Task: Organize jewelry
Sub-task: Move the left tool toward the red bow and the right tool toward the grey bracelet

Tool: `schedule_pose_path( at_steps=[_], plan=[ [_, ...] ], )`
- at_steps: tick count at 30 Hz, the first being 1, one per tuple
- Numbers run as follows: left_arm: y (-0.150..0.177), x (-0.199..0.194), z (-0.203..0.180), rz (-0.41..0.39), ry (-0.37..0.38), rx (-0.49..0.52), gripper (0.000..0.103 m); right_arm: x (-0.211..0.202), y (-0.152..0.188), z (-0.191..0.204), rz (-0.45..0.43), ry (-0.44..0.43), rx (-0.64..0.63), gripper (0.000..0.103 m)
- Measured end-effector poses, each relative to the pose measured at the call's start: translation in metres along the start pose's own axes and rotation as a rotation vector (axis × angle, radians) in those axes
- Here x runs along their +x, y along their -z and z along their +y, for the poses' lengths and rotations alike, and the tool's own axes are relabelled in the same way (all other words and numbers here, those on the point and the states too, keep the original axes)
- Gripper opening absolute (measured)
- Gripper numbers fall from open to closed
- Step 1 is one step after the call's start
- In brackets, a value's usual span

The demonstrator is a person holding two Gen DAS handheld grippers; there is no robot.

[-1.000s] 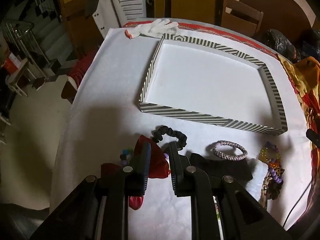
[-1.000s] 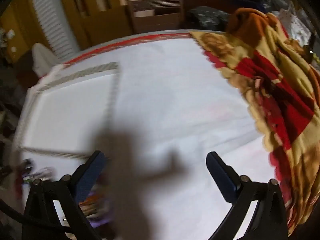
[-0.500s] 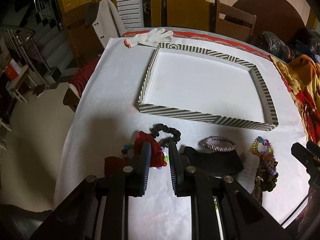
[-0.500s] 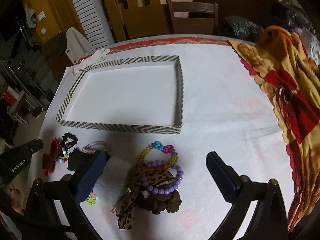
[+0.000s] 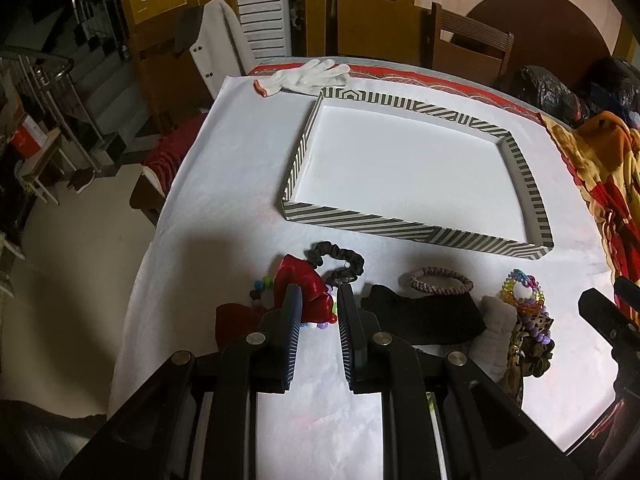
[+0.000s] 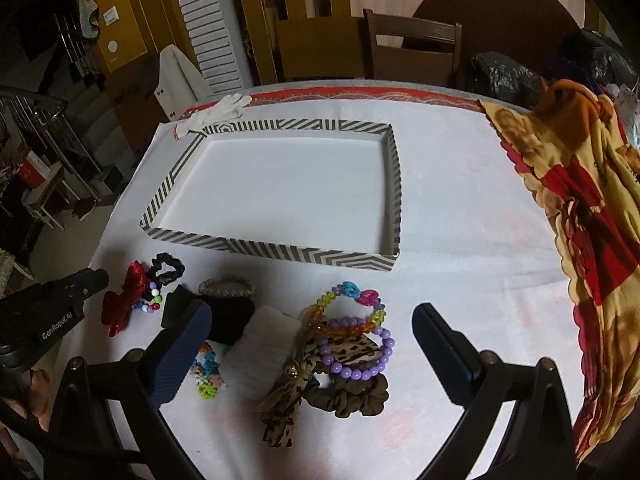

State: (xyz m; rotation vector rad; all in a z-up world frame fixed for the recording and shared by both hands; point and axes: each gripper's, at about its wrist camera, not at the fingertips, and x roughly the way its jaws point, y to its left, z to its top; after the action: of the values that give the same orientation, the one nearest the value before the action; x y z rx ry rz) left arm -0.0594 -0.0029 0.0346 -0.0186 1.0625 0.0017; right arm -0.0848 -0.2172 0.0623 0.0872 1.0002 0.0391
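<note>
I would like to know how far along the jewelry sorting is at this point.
Nothing is sorted yet: the striped tray holds nothing. The left gripper, jaws narrow, is at the red bow; the right gripper is open above the purple bead bracelet. All pieces remain on the table.

We've got a shallow striped tray (image 6: 276, 255) with a plain white bottom and nothing in it, sitting flat. Everything else is strung out in a row along the tray's near side, none of it touching it. At its left corner: a shiny red bow (image 6: 125, 300), a black scrunchie (image 6: 168, 267) and some little colored beads (image 6: 150, 303). Next over is a braided bracelet (image 6: 227, 285) lying flat by a black cloth piece (image 6: 224, 318). Toward the right corner there's a pile: rainbow bead bracelet (image 6: 352, 303), purple bead bracelet (image 6: 360, 354), leopard bow (image 6: 292, 388) and a brown scrunchie (image 6: 356, 398), all overlapping.
</note>
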Motion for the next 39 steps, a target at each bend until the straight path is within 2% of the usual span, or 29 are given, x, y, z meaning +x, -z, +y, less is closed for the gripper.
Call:
schedule_pose_path(
  at_steps=[4,21,30,39],
  plan=[
    [0.002,0.000,-0.001,0.012,0.009,0.001,0.015,-0.003,0.000,0.002,-0.009,0.008,-0.004,0.103],
    [0.008,-0.007,-0.003,-0.003,-0.010,-0.012,0.015,-0.007,0.005,-0.004,-0.023,-0.060,0.029,0.100],
    [0.010,-0.005,-0.007,0.009,-0.008,-0.012,0.015,-0.007,0.007,-0.004,-0.014,-0.038,0.000,0.099],
    [0.013,-0.006,-0.005,0.014,-0.014,-0.018,0.015,-0.015,0.005,0.004,-0.068,0.001,-0.093,0.099]
  ],
)
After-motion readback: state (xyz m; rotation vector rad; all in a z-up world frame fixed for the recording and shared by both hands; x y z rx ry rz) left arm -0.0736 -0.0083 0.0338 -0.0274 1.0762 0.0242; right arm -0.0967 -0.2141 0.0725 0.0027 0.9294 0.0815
